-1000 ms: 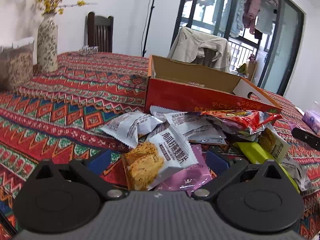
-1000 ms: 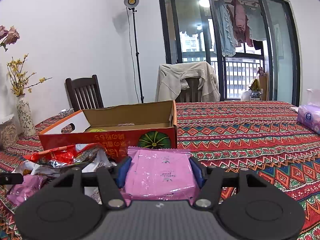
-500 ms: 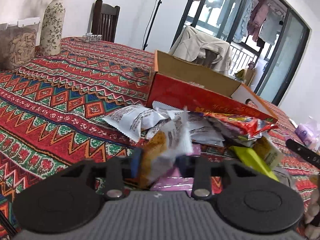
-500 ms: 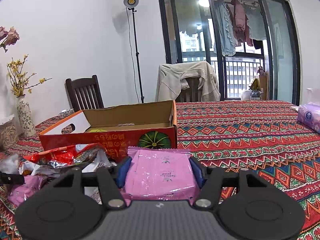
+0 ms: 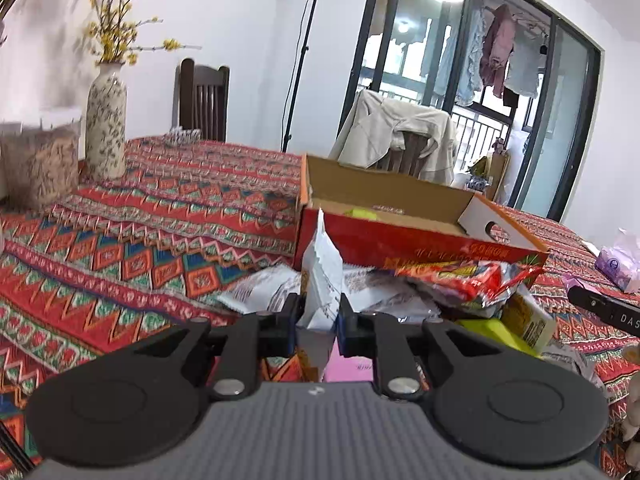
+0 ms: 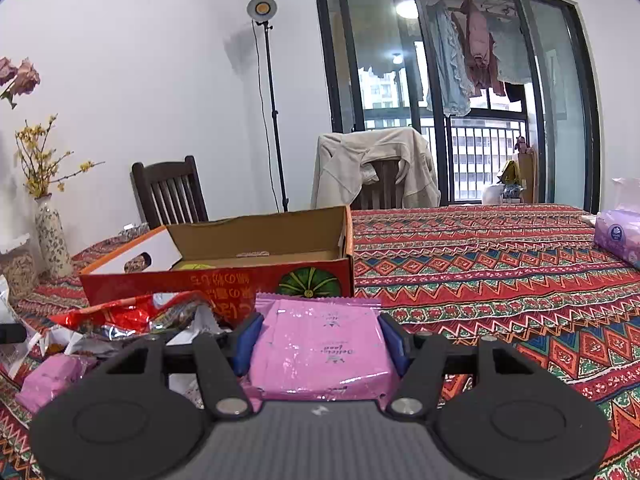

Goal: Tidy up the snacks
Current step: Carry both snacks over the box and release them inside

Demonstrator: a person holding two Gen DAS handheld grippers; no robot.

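My left gripper (image 5: 318,322) is shut on a white snack packet (image 5: 322,276), which stands pinched upright between the pads and lifted off the pile of snack packets (image 5: 432,284). Behind the pile stands an open red cardboard box (image 5: 400,240) with a yellow-green item inside. My right gripper (image 6: 320,338) is shut on a pink snack packet (image 6: 320,344), held flat in front of the same red box (image 6: 224,276). In the right wrist view, more packets (image 6: 132,320) lie to the left, including another pink one (image 6: 56,376).
A patterned red tablecloth (image 5: 140,240) covers the table. A flowered vase (image 5: 106,120) and a clear container (image 5: 38,164) stand at the far left. A tissue pack (image 6: 618,240) lies at the right. Chairs, one with a jacket (image 6: 372,168), stand behind the table.
The left gripper's jaws went from wide open around the white packet to shut on it, and it rose with the packet, now squeezed upright. The right gripper and its pink packet stayed still.
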